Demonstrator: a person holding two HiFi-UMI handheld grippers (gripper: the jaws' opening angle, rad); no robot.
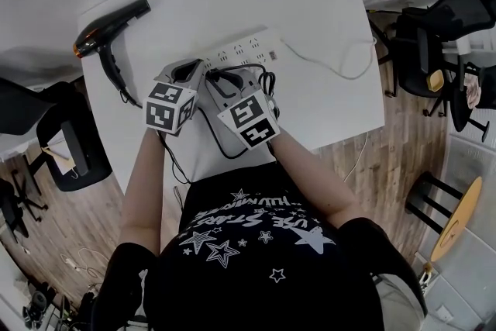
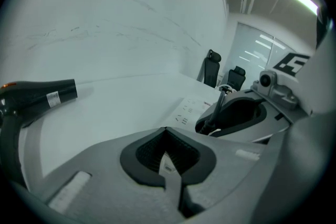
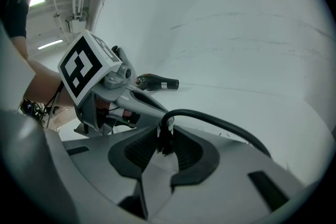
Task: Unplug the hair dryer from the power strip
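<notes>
The black hair dryer (image 1: 108, 31) (image 2: 37, 97) (image 3: 157, 82) lies at the table's far left. The white power strip (image 1: 248, 50) (image 2: 190, 109) runs across the middle. My right gripper (image 1: 230, 81) (image 3: 164, 136) is open at the strip's near side. The dryer's black plug (image 3: 165, 140) stands between its pads with room on both sides, and its cord (image 3: 220, 123) arches away to the right. Whether the plug sits in a socket is hidden. My left gripper (image 1: 188, 72) (image 2: 166, 131) is shut just left of it, tips together at the strip's left end.
A white table (image 1: 325, 4) carries everything. The strip's white cable (image 1: 341, 67) loops off to the right. Black office chairs (image 1: 434, 50) stand at the right and another (image 1: 70, 151) at the left. A round wooden stool (image 1: 457, 221) is at the lower right.
</notes>
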